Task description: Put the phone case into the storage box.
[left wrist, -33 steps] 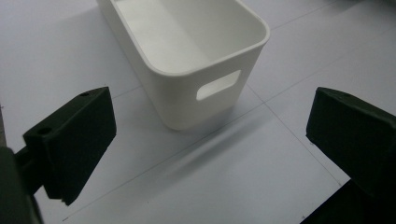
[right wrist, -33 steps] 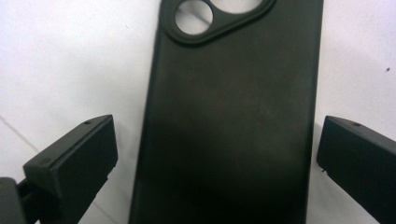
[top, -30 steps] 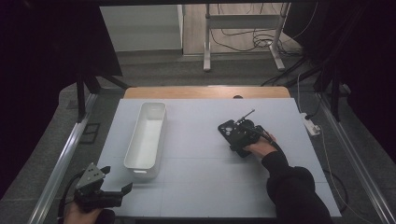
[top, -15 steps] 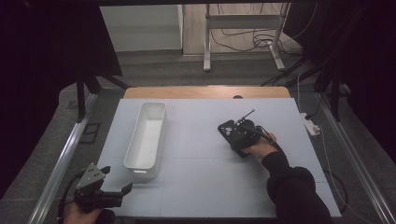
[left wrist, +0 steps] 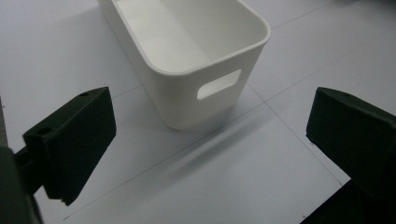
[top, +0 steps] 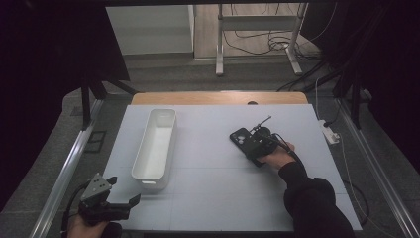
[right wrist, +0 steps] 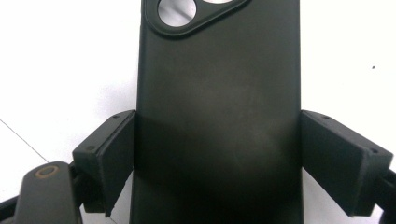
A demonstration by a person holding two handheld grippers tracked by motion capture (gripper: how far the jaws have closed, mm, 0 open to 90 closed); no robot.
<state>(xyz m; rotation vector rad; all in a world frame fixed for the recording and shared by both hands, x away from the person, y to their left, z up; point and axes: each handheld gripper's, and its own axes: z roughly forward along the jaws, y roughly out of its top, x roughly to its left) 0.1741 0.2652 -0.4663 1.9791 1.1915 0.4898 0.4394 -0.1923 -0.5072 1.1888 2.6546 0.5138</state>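
A black phone (top: 240, 137) lies back-up on the pale table, right of centre, its camera bump pointing away from the hand. My right gripper (top: 247, 145) reaches over its near end. In the right gripper view the phone (right wrist: 219, 93) runs up between the two pads, and each pad meets one of its long edges. These jaws have just been closing on the phone between them. My left gripper (top: 125, 190) sits at the table's front left corner with its jaws wide open and empty (left wrist: 212, 140), pointing at the near end of a white bin (left wrist: 187, 102).
The long white bin (top: 154, 146) stands empty, left of centre, running front to back, with a handle slot in its near wall. The pale table (top: 223, 198) spreads between the bin and the phone. A power strip (top: 331, 134) lies off its right edge.
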